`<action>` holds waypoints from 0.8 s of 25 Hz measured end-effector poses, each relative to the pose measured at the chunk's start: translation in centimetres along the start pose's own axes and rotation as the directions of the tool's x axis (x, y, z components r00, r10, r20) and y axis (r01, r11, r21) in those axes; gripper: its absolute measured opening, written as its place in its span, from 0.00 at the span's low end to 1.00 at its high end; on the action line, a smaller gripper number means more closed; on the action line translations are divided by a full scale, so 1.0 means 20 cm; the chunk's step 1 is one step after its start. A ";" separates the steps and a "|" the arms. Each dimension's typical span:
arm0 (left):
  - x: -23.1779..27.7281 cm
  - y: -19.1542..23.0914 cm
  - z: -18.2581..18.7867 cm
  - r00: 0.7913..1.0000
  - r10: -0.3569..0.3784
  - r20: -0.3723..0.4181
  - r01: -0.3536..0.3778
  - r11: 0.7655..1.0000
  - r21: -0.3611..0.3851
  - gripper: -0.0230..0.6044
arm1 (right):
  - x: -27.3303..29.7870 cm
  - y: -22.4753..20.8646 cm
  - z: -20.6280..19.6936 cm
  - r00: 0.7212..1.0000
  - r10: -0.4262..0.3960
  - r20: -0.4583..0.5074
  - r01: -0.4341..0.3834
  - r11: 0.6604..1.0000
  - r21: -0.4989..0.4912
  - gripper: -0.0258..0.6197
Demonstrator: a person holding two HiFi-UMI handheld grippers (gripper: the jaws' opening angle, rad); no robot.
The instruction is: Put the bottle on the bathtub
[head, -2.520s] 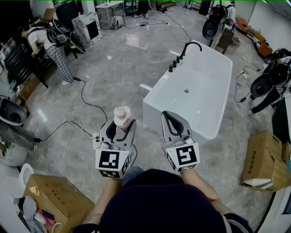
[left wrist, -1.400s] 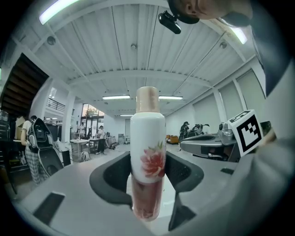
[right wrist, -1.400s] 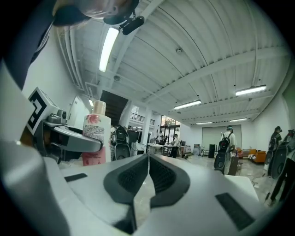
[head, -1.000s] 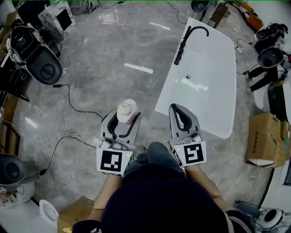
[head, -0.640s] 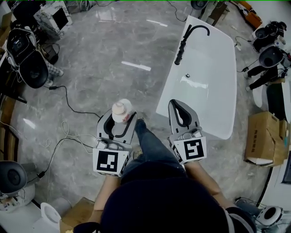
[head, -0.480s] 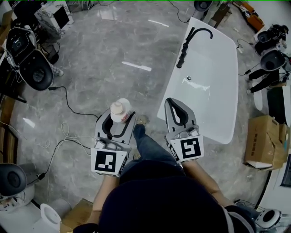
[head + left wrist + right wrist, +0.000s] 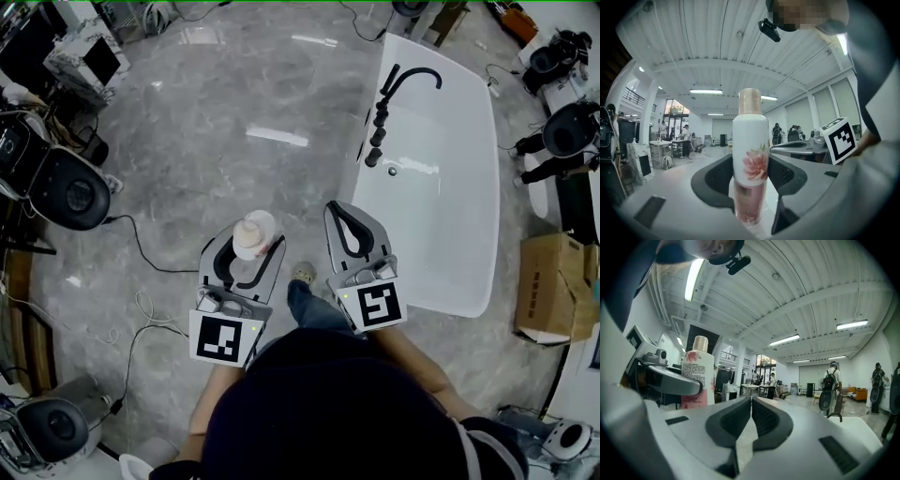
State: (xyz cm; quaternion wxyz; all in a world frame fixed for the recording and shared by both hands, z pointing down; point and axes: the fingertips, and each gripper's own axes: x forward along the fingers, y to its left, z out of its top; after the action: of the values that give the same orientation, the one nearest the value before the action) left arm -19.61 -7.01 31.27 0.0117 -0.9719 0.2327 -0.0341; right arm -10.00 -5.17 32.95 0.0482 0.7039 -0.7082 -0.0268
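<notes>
Jaws of left gripper (image 7: pixel 251 247) clamp an upright white floral bottle (image 7: pixel 750 140) with pinkish cap over the grey floor, left of the white bathtub (image 7: pixel 452 192), while right gripper (image 7: pixel 343 210) jaws sit pressed together beside the tub rim.

Seen from above, only the cap of the bottle (image 7: pixel 254 232) is shown; its body is hidden inside the left gripper (image 7: pixel 249 246), left of the bathtub (image 7: pixel 459 187). The bathtub's near left edge is partly covered by the right gripper (image 7: pixel 343 214). The box (image 7: pixel 553 281) right of the bathtub is cut off.
</notes>
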 end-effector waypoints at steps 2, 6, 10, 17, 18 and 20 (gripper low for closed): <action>0.13 0.04 0.00 1.000 -0.030 -0.002 0.030 1.000 0.005 0.41 | 0.10 -0.09 -0.02 1.000 -0.020 -0.006 0.020 1.000 0.003 0.08; 0.35 0.09 0.00 0.996 -0.093 -0.005 0.093 0.996 -0.002 0.41 | 0.24 -0.25 -0.03 0.998 -0.067 -0.010 0.067 0.998 0.006 0.08; 0.49 0.12 0.00 0.990 -0.143 -0.011 0.143 0.990 0.000 0.41 | 0.29 -0.35 -0.05 0.994 -0.106 -0.023 0.106 0.994 -0.004 0.08; 0.68 0.09 -0.03 0.971 -0.238 -0.012 0.238 0.971 0.000 0.41 | 0.19 -0.58 -0.16 0.963 -0.255 -0.081 0.257 0.966 0.013 0.08; 0.72 0.08 -0.03 0.964 -0.265 -0.012 0.265 0.964 0.003 0.41 | 0.16 -0.61 -0.16 0.955 -0.283 -0.084 0.285 0.958 0.011 0.08; 0.80 0.05 -0.05 0.945 -0.326 -0.014 0.326 0.945 0.006 0.41 | 0.12 -0.67 -0.17 0.937 -0.340 -0.076 0.341 0.940 0.003 0.08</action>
State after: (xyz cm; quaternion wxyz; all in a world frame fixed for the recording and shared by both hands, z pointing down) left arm -5.91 -15.11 33.11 0.0085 -0.9967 0.0688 -0.0425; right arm 3.72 -7.63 34.89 0.0636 0.8166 -0.5736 -0.0028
